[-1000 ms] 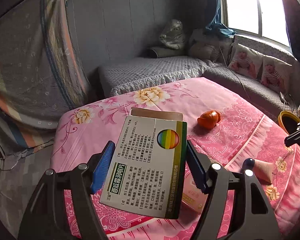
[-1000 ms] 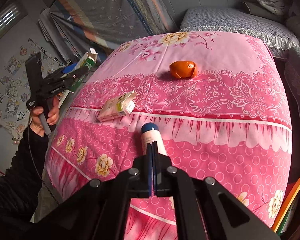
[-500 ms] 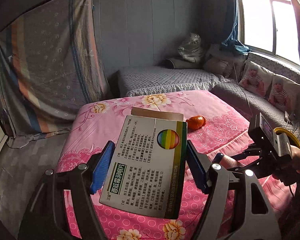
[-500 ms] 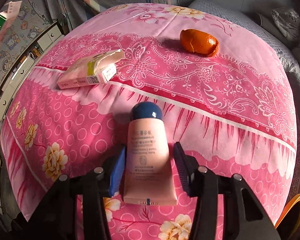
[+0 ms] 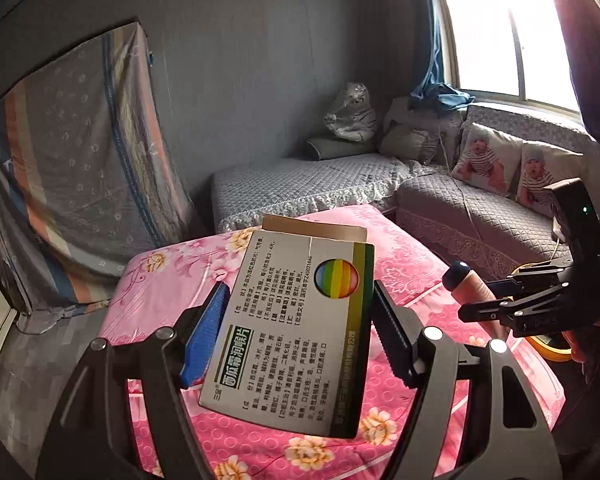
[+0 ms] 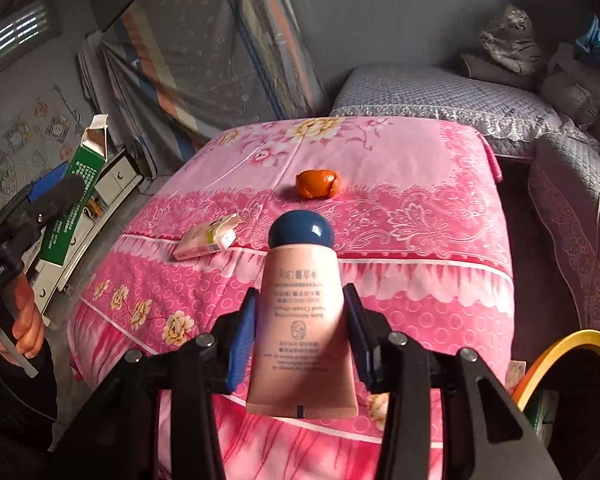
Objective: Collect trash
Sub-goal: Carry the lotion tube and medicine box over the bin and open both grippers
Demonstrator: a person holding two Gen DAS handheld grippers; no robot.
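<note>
In the left wrist view, the left gripper [image 5: 296,332] fills the lower half of the frame, its fingers [image 5: 204,338] closed on the long sides of a green-and-white medicine box [image 5: 292,332]. The box is held off the pink floral cloth [image 5: 172,284], its printed face to the camera and its brown end flap open at the top, tilted slightly to the right. At the right edge of this frame the right gripper [image 5: 476,300] holds a pink tube [image 5: 470,286] by its body, the dark blue cap pointing to the upper left. Behind that gripper a yellow rim of a bin [image 5: 548,354] shows; its contents are hidden.

In the right wrist view, the left gripper [image 6: 56,196] sits at the left edge with the medicine box [image 6: 74,196] standing nearly upright in it, white flap open at the top. On the cloth [image 6: 400,152] left of centre lies a small crumpled pale carton [image 6: 206,236], open at one end, and further up near centre rests an orange peel [image 6: 318,184]; the two are apart. At lower centre the right gripper [image 6: 300,344] has its fingers [image 6: 242,340] pressed on both sides of the pink tube [image 6: 304,320], cap up, lifted clear of the cloth. At the lower right corner curves the yellow bin rim [image 6: 564,354]; the dark interior cannot be made out.
</note>
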